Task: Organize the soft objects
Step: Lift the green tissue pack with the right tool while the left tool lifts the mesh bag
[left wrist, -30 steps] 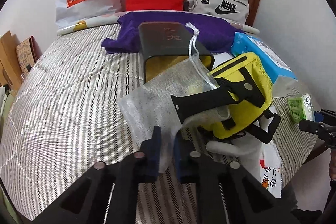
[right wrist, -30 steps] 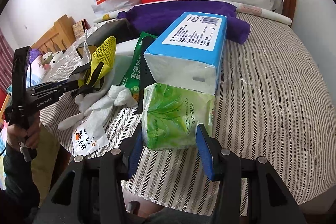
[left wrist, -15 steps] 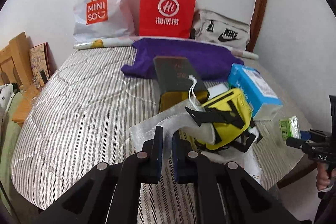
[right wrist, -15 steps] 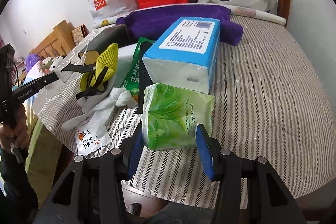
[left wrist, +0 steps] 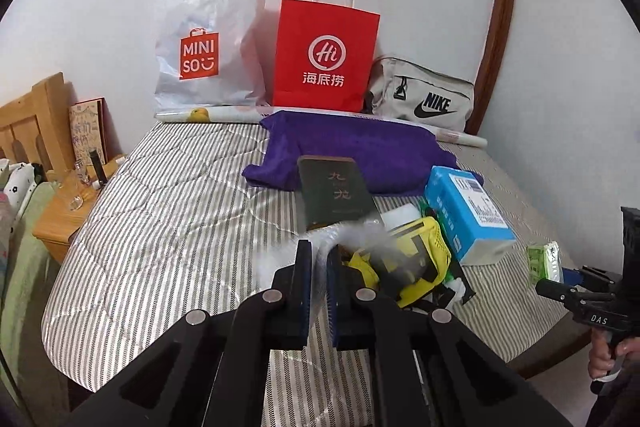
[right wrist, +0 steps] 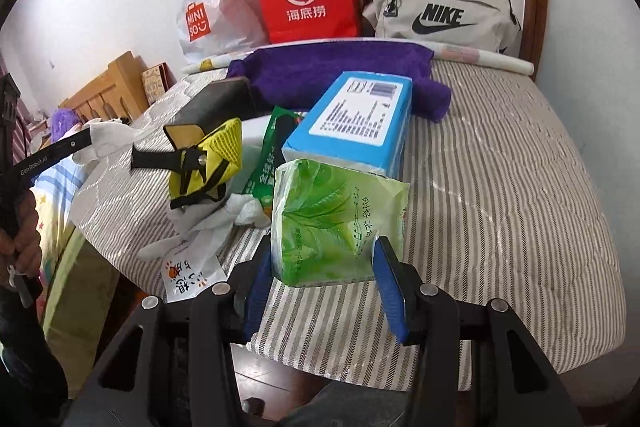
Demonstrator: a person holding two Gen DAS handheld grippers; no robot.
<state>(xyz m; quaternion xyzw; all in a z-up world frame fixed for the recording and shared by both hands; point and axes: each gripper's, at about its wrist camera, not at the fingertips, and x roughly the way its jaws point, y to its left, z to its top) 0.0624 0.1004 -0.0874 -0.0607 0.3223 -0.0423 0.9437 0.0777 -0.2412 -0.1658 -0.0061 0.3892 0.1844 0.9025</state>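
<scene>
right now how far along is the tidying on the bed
Early, by the look of it. No sorted group shows yet. In hand: the left gripper is shut on the white mesh pouch, and the right gripper grips the green tissue pack. Left: the yellow pouch, blue tissue box, purple towel and white plastic bag lie jumbled on the striped mattress.

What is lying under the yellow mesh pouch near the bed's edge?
Crumpled white plastic bags spread from beneath the yellow mesh pouch, one printed with an orange sun. Whatever else lies beneath is covered by the pouch.
</scene>
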